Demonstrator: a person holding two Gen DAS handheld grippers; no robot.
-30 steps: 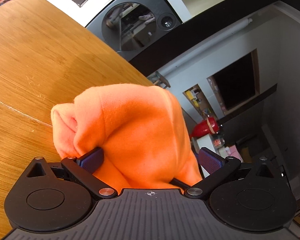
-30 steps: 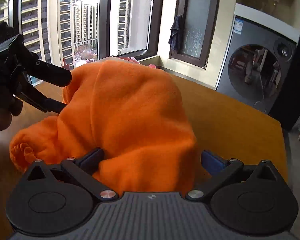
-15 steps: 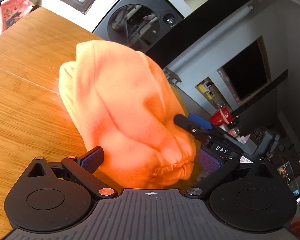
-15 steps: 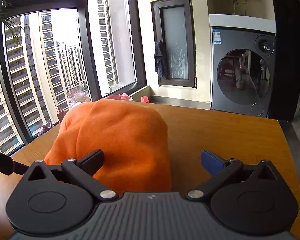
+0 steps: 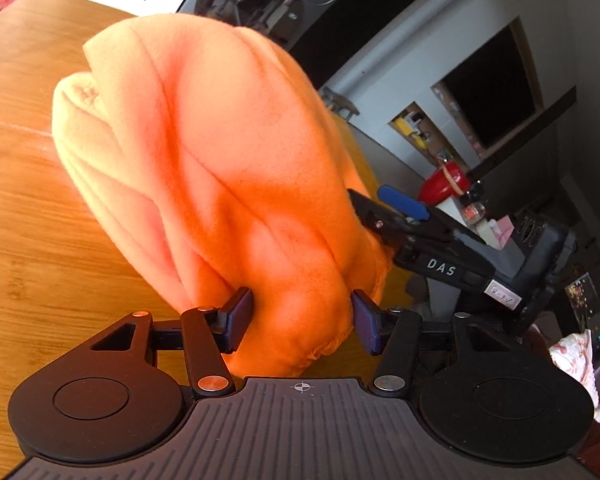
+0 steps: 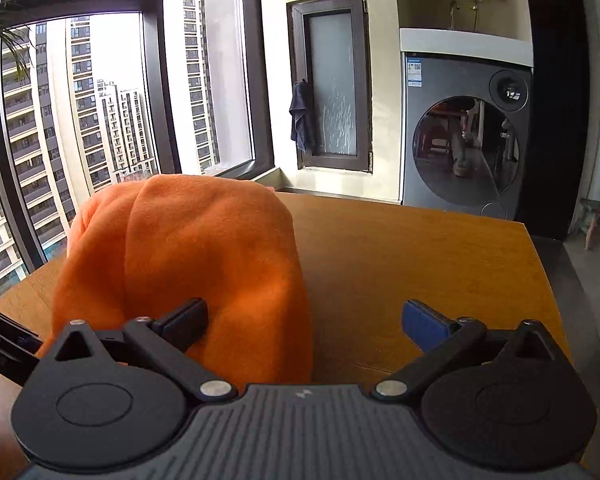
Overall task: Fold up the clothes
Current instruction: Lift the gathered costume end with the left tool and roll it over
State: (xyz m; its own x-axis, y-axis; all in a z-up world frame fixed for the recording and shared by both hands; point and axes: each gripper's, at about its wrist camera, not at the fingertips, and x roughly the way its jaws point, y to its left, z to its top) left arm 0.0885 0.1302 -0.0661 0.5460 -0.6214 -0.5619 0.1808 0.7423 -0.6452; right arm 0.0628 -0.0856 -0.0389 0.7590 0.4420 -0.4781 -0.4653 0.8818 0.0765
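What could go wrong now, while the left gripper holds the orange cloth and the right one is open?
1. Only the left gripper pinches the orange cloth, at one bunched end. The thick bundle may slip out or unfold.
2. The right gripper stands open, one finger against the cloth; closing here may catch a wrong layer.
3. The bundle lies near the table edge by the window and could slide off.

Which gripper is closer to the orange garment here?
Left. The left gripper is clamped on the garment; the right gripper is open, with cloth beside one finger only.
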